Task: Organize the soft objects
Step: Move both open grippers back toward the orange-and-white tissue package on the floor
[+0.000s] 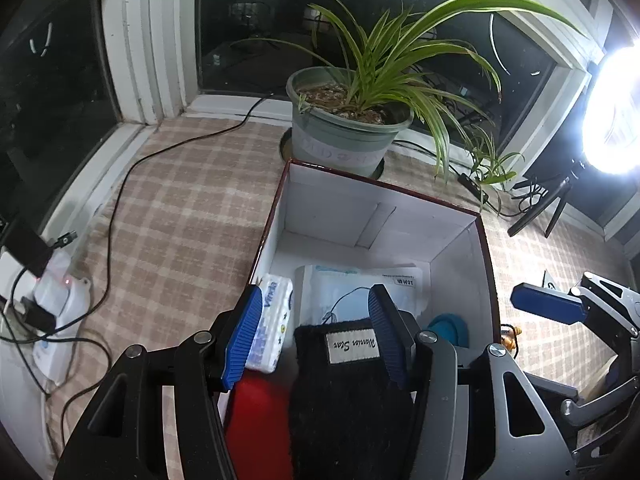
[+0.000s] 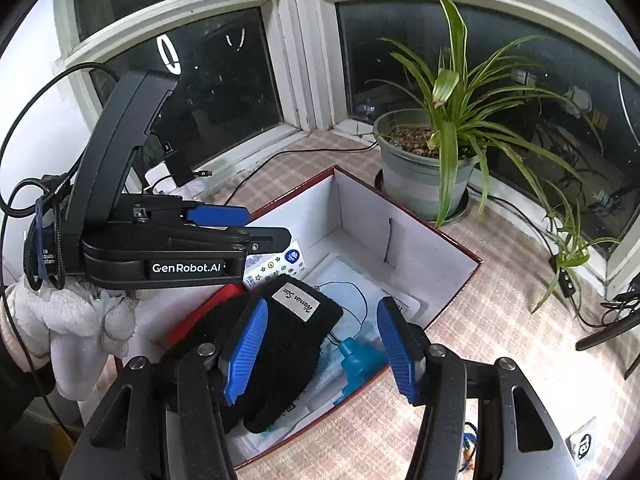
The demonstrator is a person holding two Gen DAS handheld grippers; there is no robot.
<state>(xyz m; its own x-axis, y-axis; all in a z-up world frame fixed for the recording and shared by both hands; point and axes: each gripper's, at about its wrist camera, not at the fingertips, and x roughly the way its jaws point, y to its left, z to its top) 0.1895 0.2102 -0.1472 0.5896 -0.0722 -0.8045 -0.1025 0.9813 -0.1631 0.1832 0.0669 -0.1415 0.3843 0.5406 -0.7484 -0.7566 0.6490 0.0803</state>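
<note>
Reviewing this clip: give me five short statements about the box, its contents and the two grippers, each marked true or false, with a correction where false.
1. The black knit item with a sewn label lies inside the white-lined box. True.
2. The right gripper is clamped shut on the black knit item. False: its jaws stand apart, and only the left pad is against the knit.
3. A tissue pack sits in the box beside the black knit item. True.
4. The potted plant stands inside the box. False: it stands on the checked cloth behind the box.
5. The left gripper is shut. False: its jaws are open over the box.
</note>
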